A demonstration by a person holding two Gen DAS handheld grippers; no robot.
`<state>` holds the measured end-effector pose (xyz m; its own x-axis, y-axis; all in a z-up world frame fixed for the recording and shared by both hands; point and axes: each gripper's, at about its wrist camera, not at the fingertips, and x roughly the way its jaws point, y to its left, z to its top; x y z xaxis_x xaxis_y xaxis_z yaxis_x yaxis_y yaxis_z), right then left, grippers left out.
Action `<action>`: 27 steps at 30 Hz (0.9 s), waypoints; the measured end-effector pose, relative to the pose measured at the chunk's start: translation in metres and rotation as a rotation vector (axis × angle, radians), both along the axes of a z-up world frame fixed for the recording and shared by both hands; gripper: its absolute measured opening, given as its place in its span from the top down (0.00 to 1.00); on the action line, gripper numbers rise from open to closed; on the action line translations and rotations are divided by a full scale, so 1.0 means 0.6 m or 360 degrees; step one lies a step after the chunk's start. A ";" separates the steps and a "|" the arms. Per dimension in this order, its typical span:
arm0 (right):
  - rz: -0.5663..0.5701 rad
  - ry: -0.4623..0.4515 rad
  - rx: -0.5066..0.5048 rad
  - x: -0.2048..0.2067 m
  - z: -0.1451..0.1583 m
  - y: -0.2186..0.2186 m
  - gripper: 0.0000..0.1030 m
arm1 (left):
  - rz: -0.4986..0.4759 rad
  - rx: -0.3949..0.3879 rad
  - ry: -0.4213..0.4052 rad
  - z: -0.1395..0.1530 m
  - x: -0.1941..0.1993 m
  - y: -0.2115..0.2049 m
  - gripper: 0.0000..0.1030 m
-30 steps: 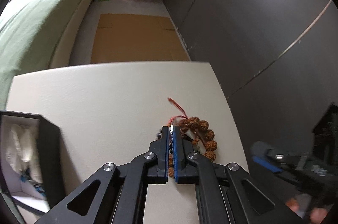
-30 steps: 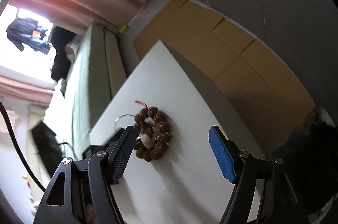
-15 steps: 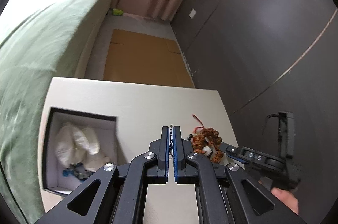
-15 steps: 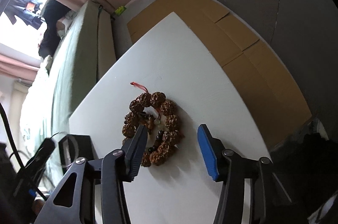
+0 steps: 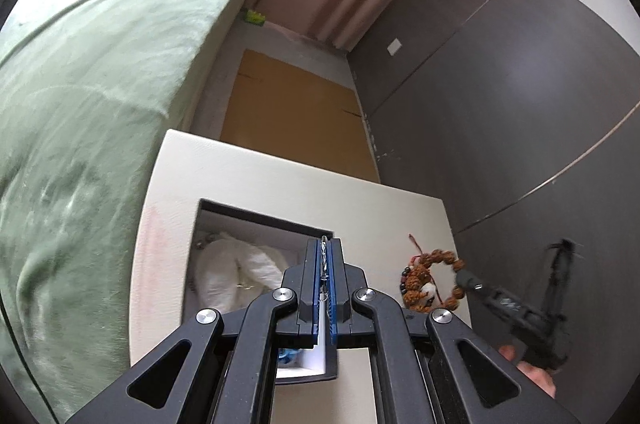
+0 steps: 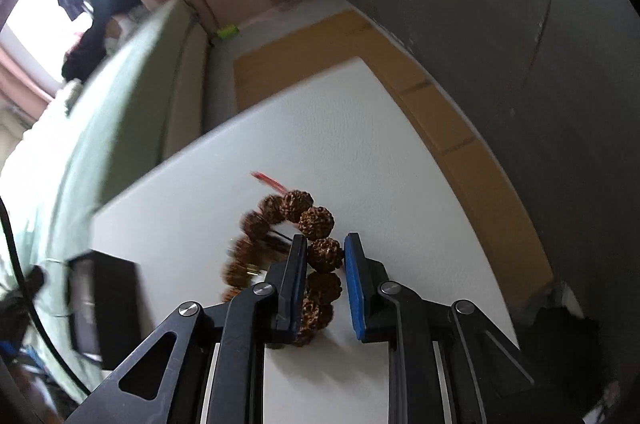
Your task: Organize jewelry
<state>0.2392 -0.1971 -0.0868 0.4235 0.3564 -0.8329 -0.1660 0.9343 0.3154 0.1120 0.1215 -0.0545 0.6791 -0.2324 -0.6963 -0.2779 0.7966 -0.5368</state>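
Beads of a brown bracelet (image 6: pixel 316 244) lay on the white worktop (image 6: pixel 360 164), and the right gripper (image 6: pixel 325 252) had its jaws partly open around one side of the ring, a bead sitting between the pads; whether both pads touched it was not clear. A red cord end stuck out from the far side of the bracelet. The left camera alone showed the inside of the black box (image 5: pixel 264 220): white lining, crumpled white pouches (image 5: pixel 236 268), and something small and blue near its close edge, mostly covered by the gripper body. From the right camera that box (image 6: pixel 106 300) was only a dark blurred block at the left. The left gripper (image 5: pixel 325 264) hung over the box with its jaws pressed together on a thin silvery chain (image 5: pixel 324 256), of which just a short run showed between the blue pads. In the left view the bracelet (image 5: pixel 430 282) appeared to the right of the box, with the right gripper (image 5: pixel 468 278) blurred against it. A green bed (image 5: pixel 100 84) ran alongside the worktop.
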 end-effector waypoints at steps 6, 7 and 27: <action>0.0031 -0.0091 0.0164 -0.023 0.037 0.011 0.81 | 0.0027 -0.0056 0.0168 -0.047 0.015 0.017 0.96; 0.0034 -0.0101 0.0178 -0.027 0.041 0.012 0.81 | 0.0025 -0.0080 0.0205 -0.054 0.019 0.019 0.95; 0.0260 -0.0344 0.0582 -0.094 0.129 0.089 0.81 | 0.0291 -0.0063 -0.0041 0.020 -0.060 0.110 0.35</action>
<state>0.1827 -0.1437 -0.0096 0.4876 0.6872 -0.5386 -0.4004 0.7241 0.5615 0.0762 0.1874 -0.0428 0.7302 -0.1302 -0.6707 -0.4019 0.7120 -0.5758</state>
